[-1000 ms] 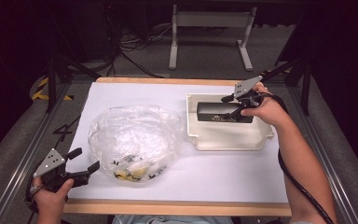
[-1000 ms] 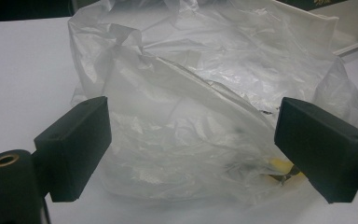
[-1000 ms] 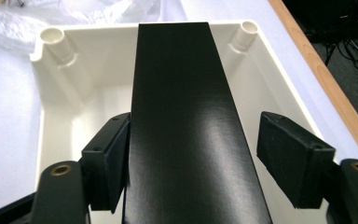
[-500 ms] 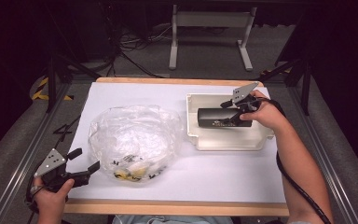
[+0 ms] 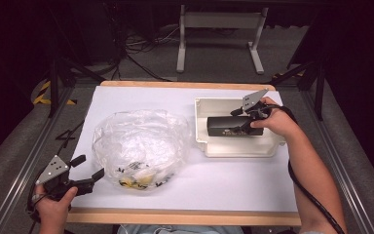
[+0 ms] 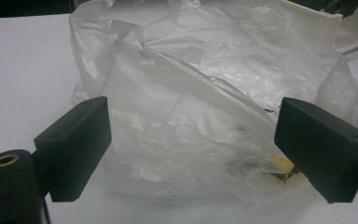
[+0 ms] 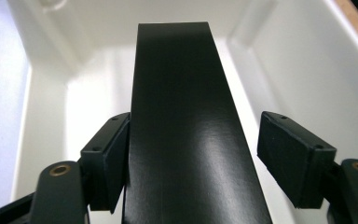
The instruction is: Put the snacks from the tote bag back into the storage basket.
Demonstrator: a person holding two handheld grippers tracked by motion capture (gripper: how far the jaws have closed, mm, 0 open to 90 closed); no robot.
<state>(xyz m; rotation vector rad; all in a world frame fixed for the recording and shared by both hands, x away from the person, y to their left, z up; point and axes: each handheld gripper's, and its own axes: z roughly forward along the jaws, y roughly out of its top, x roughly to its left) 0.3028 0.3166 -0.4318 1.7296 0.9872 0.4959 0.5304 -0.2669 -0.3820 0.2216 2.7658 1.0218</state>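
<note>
A long black box lies lengthwise in the white tray at the table's right. My right gripper is shut on the box's near end. In the right gripper view the box runs between the jaws of the right gripper. One pad presses its side, and a thin gap shows at the other pad. A crumpled clear plastic bag with yellow and black items inside sits left of centre. My left gripper stands open just in front of the bag, with nothing between its pads.
The white table top has a wooden front edge. The tray's walls rise close around the box. Metal frame rails run along both sides, and a stand is on the floor behind.
My right gripper has sunk lower into the tray with the black box in it. The left gripper and the bag have not moved.
</note>
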